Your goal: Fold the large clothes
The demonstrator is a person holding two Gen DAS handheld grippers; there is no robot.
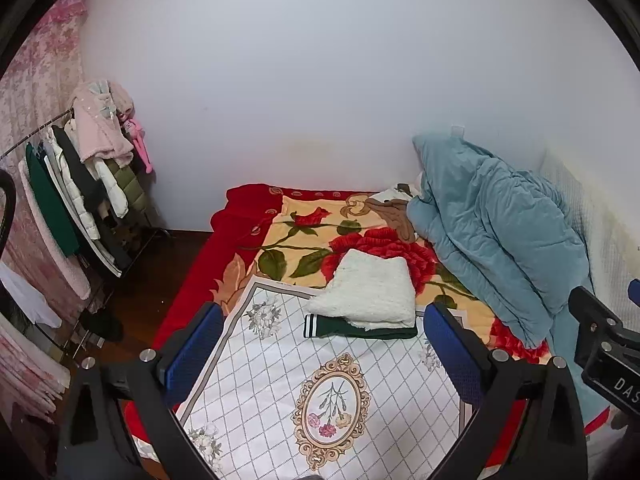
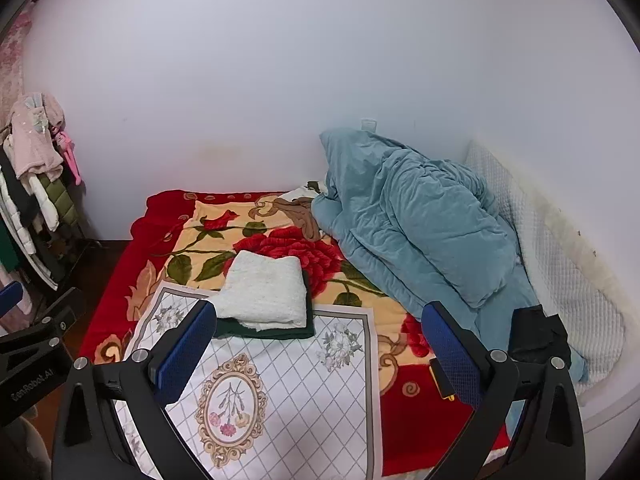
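A folded white knit garment (image 1: 370, 292) lies on top of a folded dark green garment (image 1: 352, 330) with white stripes, at the far edge of a white checked cloth (image 1: 320, 392) spread on the bed. The stack also shows in the right wrist view: the white garment (image 2: 264, 290) on the green one (image 2: 276, 332), on the white cloth (image 2: 280, 400). My left gripper (image 1: 324, 344) is open and empty, held above the white cloth just short of the stack. My right gripper (image 2: 320, 344) is open and empty, above the cloth's right part.
The bed carries a red floral blanket (image 1: 304, 240) and a bunched teal duvet (image 1: 492, 232) at the right by the wall. A clothes rack (image 1: 80, 184) with hanging clothes stands left on the wooden floor. A black garment (image 2: 540, 336) and a small dark object (image 2: 442, 384) lie at the right.
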